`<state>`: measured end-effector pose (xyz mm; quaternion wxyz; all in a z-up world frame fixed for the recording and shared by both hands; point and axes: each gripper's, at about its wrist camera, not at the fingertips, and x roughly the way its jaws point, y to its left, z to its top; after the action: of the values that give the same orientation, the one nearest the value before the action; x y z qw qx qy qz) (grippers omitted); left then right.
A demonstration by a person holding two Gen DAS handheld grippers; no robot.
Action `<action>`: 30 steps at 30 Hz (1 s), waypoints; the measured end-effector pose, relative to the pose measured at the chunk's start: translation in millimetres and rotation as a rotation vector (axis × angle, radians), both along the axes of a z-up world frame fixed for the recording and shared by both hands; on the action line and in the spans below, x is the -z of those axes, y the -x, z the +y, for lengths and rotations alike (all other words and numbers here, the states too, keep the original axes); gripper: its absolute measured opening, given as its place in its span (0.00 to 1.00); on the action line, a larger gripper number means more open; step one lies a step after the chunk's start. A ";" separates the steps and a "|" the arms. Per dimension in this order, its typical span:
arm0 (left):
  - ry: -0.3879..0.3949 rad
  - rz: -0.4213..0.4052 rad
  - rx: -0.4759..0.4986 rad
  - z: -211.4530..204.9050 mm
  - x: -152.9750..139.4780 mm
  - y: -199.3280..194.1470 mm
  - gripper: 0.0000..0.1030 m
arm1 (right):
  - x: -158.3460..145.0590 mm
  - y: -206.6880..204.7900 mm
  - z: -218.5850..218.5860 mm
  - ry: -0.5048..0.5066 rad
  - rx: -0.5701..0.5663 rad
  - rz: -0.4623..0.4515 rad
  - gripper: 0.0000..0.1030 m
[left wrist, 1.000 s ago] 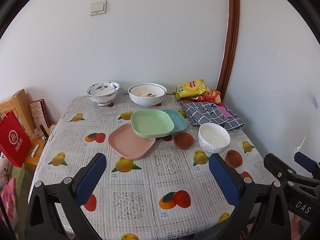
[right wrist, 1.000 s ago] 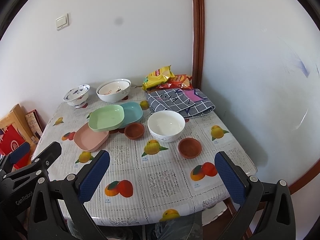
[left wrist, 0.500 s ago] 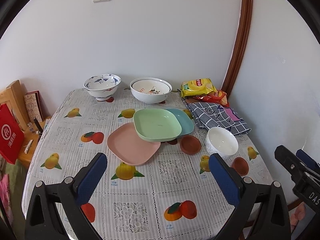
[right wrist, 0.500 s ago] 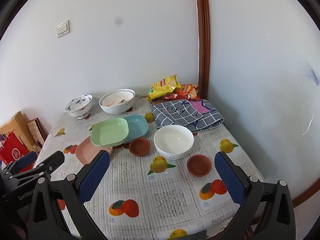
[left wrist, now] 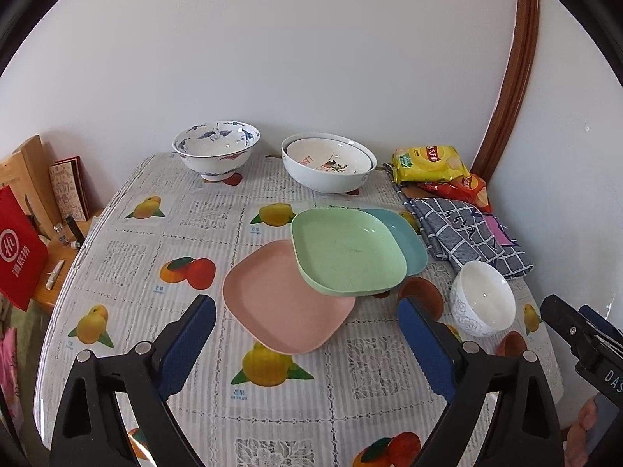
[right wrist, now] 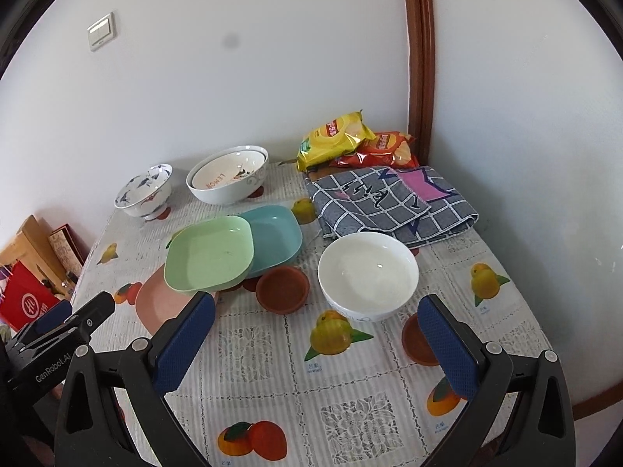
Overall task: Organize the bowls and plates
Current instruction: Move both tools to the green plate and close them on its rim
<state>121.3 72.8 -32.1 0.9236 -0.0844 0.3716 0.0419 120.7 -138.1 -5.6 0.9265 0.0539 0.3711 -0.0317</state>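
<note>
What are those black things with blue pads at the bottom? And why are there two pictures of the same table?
Those are grabbing tools, like big tongs. A person holds one in each hand, and each carries a small camera looking along its fingers. So one picture comes from the left tool, the other from the right tool. Both are open and hold nothing; the left one has just been closing a little. On the table lie a pink plate, a green plate and a teal plate overlapping, a white bowl, two bigger bowls at the back, small brown saucers, a cloth and snack bags.
</note>
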 end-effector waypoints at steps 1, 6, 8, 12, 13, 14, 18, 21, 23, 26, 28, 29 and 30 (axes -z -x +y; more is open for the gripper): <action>0.011 0.011 0.007 1.8 3.0 -6.6 0.91 | 3.5 -7.2 1.2 0.000 -0.007 0.011 1.00; 0.037 0.065 -0.022 13.9 17.9 -36.1 0.91 | 18.2 -37.8 13.2 0.004 -0.044 0.038 0.96; 0.039 0.079 -0.037 18.7 24.3 -47.4 0.91 | 23.6 -49.3 19.9 0.015 -0.062 0.044 0.95; 0.022 0.118 -0.048 25.6 37.1 -72.7 0.88 | 35.3 -68.9 30.6 0.021 -0.085 0.059 0.89; 0.029 0.122 -0.051 27.4 39.8 -77.9 0.87 | 38.4 -73.6 32.6 0.019 -0.089 0.065 0.87; 0.035 0.122 -0.052 29.3 42.2 -83.0 0.85 | 42.0 -78.5 34.5 0.017 -0.092 0.072 0.86; 0.042 0.135 -0.052 32.3 53.7 -104.1 0.83 | 57.1 -97.3 40.9 0.017 -0.092 0.102 0.78; 0.046 0.145 -0.032 31.4 61.6 -118.9 0.79 | 67.7 -111.3 44.0 0.010 -0.089 0.117 0.73; 0.039 0.143 -0.020 30.0 65.7 -127.7 0.79 | 75.1 -120.5 46.3 0.000 -0.095 0.131 0.67; 0.026 0.144 0.004 28.3 72.5 -140.9 0.77 | 85.4 -132.9 50.3 -0.006 -0.102 0.151 0.65; 0.029 0.142 0.017 29.3 76.6 -148.0 0.72 | 90.8 -139.5 52.8 -0.006 -0.104 0.153 0.60; 0.031 0.147 0.020 29.6 79.1 -151.8 0.70 | 93.9 -143.2 53.9 -0.009 -0.106 0.156 0.59; 0.034 0.151 0.022 30.0 82.2 -155.9 0.68 | 96.5 -146.5 54.2 -0.011 -0.107 0.161 0.58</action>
<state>277.2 102.8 -114.4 0.8917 -0.0924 0.4419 0.0316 267.2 -83.9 -102.1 0.8937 0.0362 0.4470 0.0157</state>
